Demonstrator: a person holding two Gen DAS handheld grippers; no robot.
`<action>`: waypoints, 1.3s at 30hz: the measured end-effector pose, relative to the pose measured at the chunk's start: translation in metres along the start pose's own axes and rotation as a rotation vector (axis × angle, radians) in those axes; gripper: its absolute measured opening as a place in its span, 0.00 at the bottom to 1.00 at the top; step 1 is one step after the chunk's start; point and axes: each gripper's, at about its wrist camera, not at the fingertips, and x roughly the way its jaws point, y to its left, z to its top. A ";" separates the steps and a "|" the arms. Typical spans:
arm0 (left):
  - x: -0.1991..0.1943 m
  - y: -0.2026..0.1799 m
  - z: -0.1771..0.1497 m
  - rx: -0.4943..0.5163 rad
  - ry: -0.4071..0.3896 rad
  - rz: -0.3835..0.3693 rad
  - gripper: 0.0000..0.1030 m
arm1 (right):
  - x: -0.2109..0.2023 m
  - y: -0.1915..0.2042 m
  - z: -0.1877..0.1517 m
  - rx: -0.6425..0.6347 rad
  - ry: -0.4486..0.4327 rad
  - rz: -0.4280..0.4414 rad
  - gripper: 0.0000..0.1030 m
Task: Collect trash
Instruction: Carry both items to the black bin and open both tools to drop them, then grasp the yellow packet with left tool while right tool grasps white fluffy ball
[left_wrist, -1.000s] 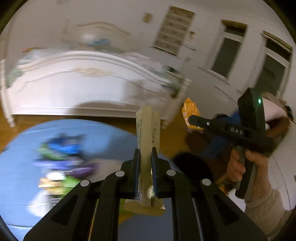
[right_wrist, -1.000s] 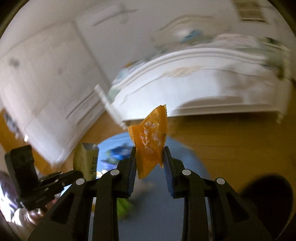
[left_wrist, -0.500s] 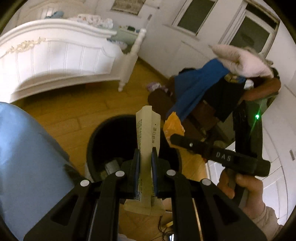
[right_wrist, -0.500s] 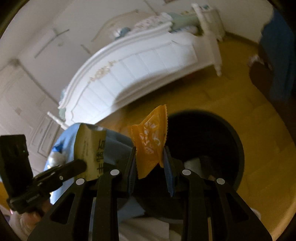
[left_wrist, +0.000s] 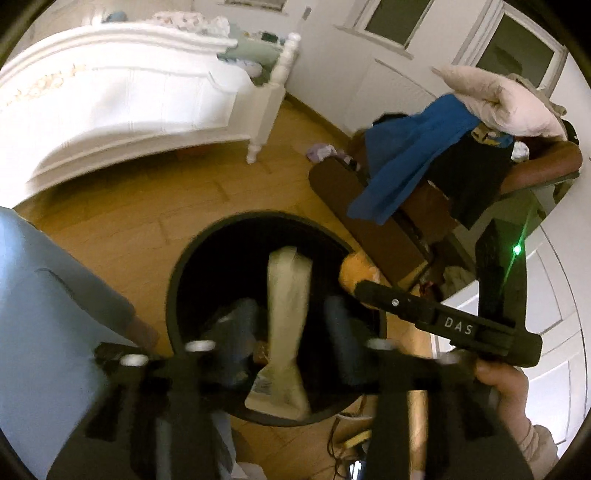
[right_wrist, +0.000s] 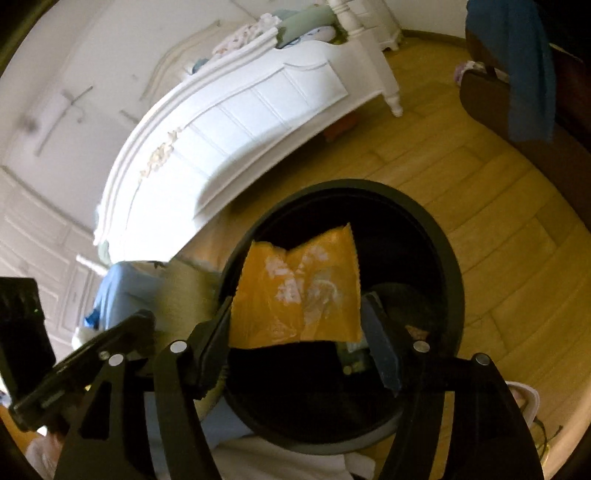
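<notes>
Both hand-held grippers have just been opening: my left hand-held gripper (left_wrist: 286, 343) stands spread around the loose beige carton (left_wrist: 286, 332), my right hand-held gripper (right_wrist: 299, 328) around the orange wrapper (right_wrist: 299, 291), no longer pinched. Both pieces hang over the black bin (right_wrist: 448, 266) on the floor; I hold steady inside its rim until they fall clear.

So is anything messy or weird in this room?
Yes. Clothes are heaped over the brown chair, a blue one dangling off it, and a small purple thing lies loose on the wooden floor near the bed's leg.
</notes>
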 end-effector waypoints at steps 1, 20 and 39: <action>-0.008 -0.001 0.000 0.005 -0.029 0.000 0.71 | -0.004 0.003 -0.002 0.000 -0.009 0.008 0.65; -0.216 0.085 -0.083 -0.058 -0.298 0.172 0.74 | 0.000 0.184 -0.031 -0.246 0.042 0.205 0.74; -0.243 0.178 -0.164 0.214 -0.114 0.348 0.74 | 0.104 0.395 -0.085 -0.641 0.240 0.182 0.77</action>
